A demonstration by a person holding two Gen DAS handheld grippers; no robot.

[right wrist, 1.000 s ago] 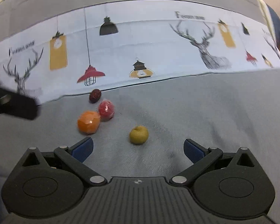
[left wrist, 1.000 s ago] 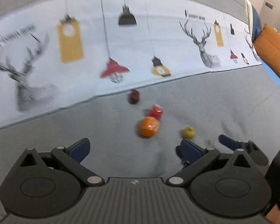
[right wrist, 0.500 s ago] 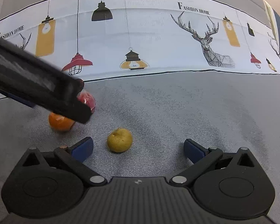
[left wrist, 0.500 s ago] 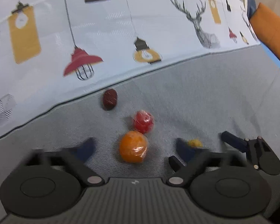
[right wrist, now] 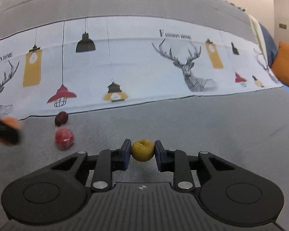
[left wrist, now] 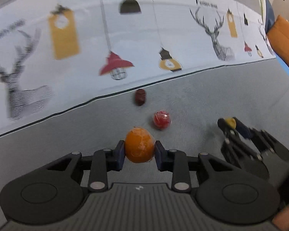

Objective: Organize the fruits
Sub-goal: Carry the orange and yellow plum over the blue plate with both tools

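1. While both tools work at once, the left gripper [left wrist: 139, 151] clamps the orange fruit [left wrist: 139, 147] at its widest girth, a secure hold.
2. Right gripper [right wrist: 142, 151] pinches the yellow-green fruit [right wrist: 142, 150] likewise.
3. Red fruit [left wrist: 162, 120] and dark fruit [left wrist: 140, 96] lie loose on the grey cloth [left wrist: 202, 100], near each other, apparently awaiting sorting.

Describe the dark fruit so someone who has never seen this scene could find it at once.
Start at the printed cloth with deer and lamps, and follow its near edge onto the grey fabric. The dark fruit lies there, just below the red lamp, beyond the red fruit. It is the only dark maroon, small oval one, and no gripper holds it.
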